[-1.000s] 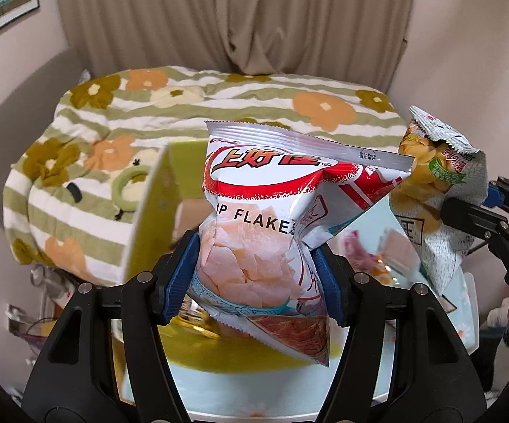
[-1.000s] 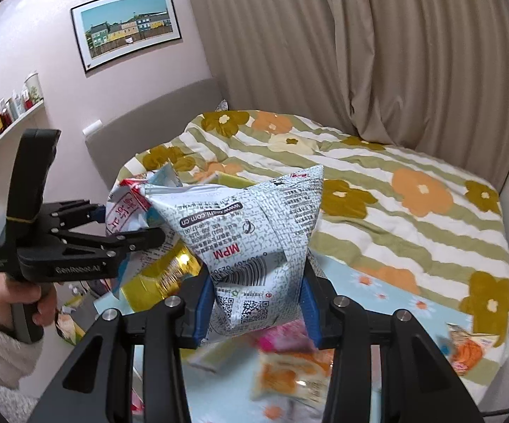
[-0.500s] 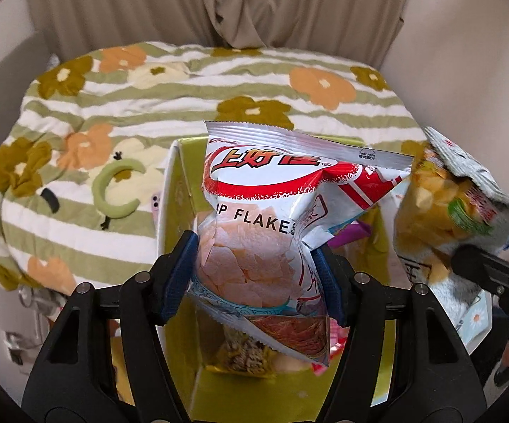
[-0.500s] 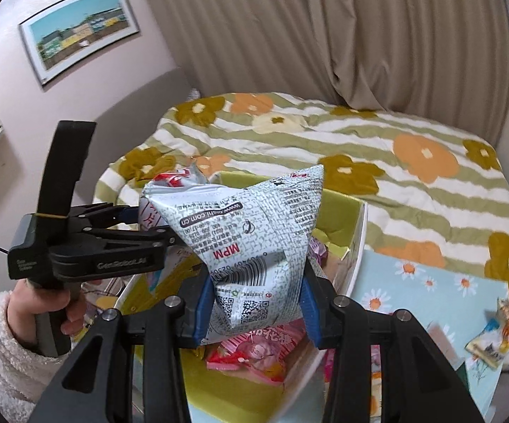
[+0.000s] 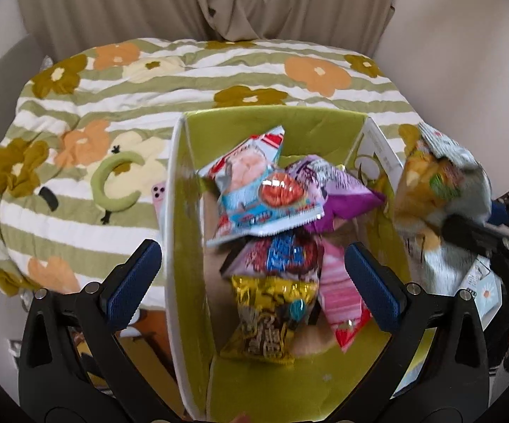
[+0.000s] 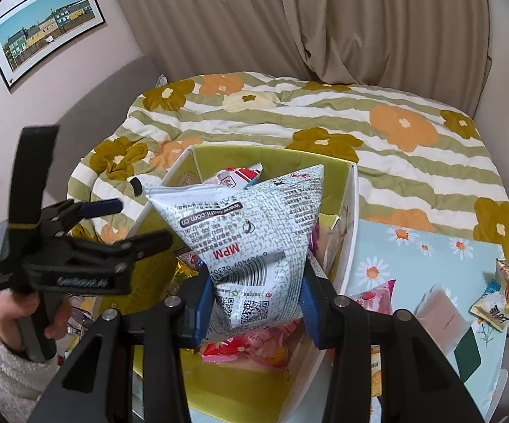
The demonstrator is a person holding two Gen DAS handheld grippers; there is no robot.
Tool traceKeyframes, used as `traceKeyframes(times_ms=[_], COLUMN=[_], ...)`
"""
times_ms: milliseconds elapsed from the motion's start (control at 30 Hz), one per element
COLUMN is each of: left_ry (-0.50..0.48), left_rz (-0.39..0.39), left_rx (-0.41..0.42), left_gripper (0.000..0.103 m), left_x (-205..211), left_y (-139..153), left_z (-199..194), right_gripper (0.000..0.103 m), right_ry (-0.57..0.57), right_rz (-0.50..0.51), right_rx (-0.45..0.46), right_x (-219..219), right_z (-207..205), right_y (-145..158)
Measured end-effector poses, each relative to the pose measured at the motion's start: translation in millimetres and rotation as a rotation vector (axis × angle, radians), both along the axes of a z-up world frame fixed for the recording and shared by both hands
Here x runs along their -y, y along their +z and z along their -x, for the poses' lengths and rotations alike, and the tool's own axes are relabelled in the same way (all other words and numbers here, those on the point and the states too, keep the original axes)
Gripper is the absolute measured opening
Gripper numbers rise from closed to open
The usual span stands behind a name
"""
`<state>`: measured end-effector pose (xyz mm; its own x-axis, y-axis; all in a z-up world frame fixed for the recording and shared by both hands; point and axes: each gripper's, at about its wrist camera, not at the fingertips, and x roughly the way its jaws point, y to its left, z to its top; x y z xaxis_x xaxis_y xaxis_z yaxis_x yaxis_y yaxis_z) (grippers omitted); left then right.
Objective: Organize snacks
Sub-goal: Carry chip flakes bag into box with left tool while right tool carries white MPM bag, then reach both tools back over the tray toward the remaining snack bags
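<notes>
Shrimp-flakes bag (image 5: 265, 190) in green box (image 5: 275, 123), beyond spread left hand-held gripper (image 5: 254, 278)

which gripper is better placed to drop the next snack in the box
Right. The right hand-held gripper is shut on the grey snack bag above the green box. The left hand-held gripper is open, holding nothing.

glossy crinkled foil snack bags (image 5: 272, 232) inside smooth matt green-lined cardboard box (image 5: 272, 123) | soft floral striped cloth quilt (image 5: 78, 105) behind box | matt black plastic left gripper (image 5: 254, 275)
</notes>
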<state>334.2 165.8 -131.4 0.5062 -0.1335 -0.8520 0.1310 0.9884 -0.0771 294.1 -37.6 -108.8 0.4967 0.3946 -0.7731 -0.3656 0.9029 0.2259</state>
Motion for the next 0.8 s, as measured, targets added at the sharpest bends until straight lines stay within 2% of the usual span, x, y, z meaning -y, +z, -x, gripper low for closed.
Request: traceKeyframes(times_ms=[100,267,400,467,500,533,633,800], left_ry=[0.019,0.036,0.046,0.048,0.050,0.055,0.065,0.084], left_rz=[0.019,-0.025,-0.022,-0.021,-0.024,-0.027,-0.019,0.003], left_rx=[-0.003,0.027,0.024,0.018,0.016,0.009,-0.006,-0.014], left_gripper=[0.103,0.103,0.103,0.103,0.103,0.103,0.103,0.103], left_x=[-3,-3,-5,-6,-5,-5,-3,-1], left_y=[6,15,15,11,9,6,-1,-2], left_z=[17,35,36,37,38,40,43,54], right_gripper=[0.040,0.040,0.044,0.062,0.087,0.103,0.103,0.103], right_ry=[-0.005,-0.009,-0.010,-0.018,-0.025,-0.027,-0.018,-0.017], right_rz=[-0.004,0.007,0.009,0.016,0.015,0.007,-0.031,-0.043], right_rx=[-0.004,-0.004,-0.036,-0.040,-0.032,-0.020,0.014,0.020], right_x=[2,-2,-8,-11,-11,-10,-6,-1], right_z=[-3,-13,-26,-27,-25,-23,-12,-3], right_y=[2,6,-7,-12,-14,-15,-15,-10])
